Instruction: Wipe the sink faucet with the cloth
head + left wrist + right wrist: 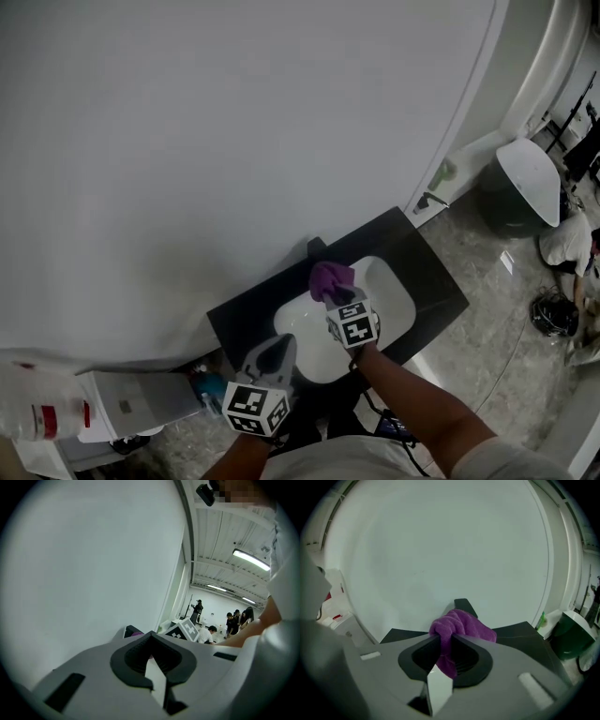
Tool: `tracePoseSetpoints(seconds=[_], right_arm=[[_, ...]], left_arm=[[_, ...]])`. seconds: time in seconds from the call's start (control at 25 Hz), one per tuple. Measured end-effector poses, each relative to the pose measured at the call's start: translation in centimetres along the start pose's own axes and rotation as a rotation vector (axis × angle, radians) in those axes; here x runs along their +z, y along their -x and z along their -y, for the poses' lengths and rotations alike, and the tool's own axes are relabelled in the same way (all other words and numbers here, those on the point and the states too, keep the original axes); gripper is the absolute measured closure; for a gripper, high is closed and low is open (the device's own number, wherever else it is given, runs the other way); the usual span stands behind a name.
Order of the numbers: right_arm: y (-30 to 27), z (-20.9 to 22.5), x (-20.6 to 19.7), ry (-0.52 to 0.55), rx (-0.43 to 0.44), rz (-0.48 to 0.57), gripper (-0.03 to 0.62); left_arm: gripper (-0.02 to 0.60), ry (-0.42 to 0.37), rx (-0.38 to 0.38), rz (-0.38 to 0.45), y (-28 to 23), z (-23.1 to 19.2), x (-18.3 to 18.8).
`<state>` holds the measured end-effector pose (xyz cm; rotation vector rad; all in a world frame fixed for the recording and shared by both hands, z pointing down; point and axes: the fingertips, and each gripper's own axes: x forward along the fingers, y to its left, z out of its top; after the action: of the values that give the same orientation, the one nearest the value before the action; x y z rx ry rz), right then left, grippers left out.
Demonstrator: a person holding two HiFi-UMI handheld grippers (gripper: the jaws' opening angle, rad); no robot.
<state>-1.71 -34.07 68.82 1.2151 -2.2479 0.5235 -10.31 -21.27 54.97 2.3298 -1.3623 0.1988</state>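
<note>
A purple cloth (330, 278) is bunched against the black faucet (316, 247) at the back of the white sink basin (389, 305). My right gripper (339, 298) is shut on the cloth over the basin. In the right gripper view the cloth (461, 625) bulges out past the gripper (449, 637), and the faucet (464, 606) rises just behind it. My left gripper (279, 342) hangs over the basin's near left edge, shut and with nothing in it. In the left gripper view its jaws (151, 633) meet, and the faucet (131, 630) shows beyond them.
The basin sits in a black countertop (436, 281) against a white wall. A green bottle (442, 172) and a dark bin with a white lid (520, 183) stand to the right. A white box (131, 403) sits at lower left. People (234, 620) stand far off.
</note>
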Motion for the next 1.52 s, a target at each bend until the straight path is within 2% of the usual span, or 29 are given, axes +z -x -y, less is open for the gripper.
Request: tracePoseSetpoints(seconds=[0.12, 0.2, 0.36, 0.52, 0.6, 0.72, 0.84, 1.0, 1.16, 1.24, 1.4, 1.52], right_arm=[[-2.3, -0.3, 1.9, 0.041, -0.001, 0.011, 0.53], [-3.9, 0.8, 1.6, 0.036, -0.022, -0.014, 0.53], [-3.9, 4.0, -2.6, -0.045, -0.067, -0.072, 0.53], [-1.2, 4.1, -7.4, -0.108, -0.069, -0.135, 0.53], [-0.1, 3.1, -6.3, -0.077, -0.052, -0.099, 0.53], [-0.7, 2.5, -1.4, -0.033, -0.035, -0.014, 0.53], [-2.7, 4.0, -0.4, -0.048, -0.057, -0.039, 0.53], [-2.9, 5.7, -4.5, -0.093, -0.087, -0.105, 0.531], [-2.1, 4.6, -8.5, -0.118, -0.088, -0.173, 0.53], [-2.3, 3.4, -7.7, -0.122, -0.07, -0.151, 0.53], [-4.2, 0.6, -1.4, -0.137, -0.03, -0.033, 0.53], [-6.7, 0.4, 1.4, -0.174, -0.039, -0.007, 0.53]], left_arm=[[0.577, -0.011, -0.002, 0.001, 0.0, -0.1, 0.4], [0.577, -0.013, 0.003, -0.002, -0.1, -0.2, 0.3], [0.577, -0.01, 0.006, -0.008, -0.4, -0.3, -0.3], [0.577, 0.012, 0.004, -0.009, -0.5, -0.7, -0.6], [0.577, 0.012, -0.004, -0.005, -0.5, -0.5, -0.3], [0.577, 0.003, -0.012, 0.004, -0.7, -0.1, 0.4], [0.577, -0.004, -0.012, 0.011, -0.6, 0.3, 0.6], [0.577, -0.003, -0.009, 0.011, -0.5, 0.3, 0.2], [0.577, 0.012, -0.004, 0.01, -0.2, -0.2, 0.0], [0.577, 0.009, -0.003, 0.014, 0.0, -0.3, 0.2], [0.577, -0.001, 0.007, 0.026, 0.7, -0.7, 0.8], [0.577, -0.008, 0.015, 0.026, 1.2, -1.1, 0.8]])
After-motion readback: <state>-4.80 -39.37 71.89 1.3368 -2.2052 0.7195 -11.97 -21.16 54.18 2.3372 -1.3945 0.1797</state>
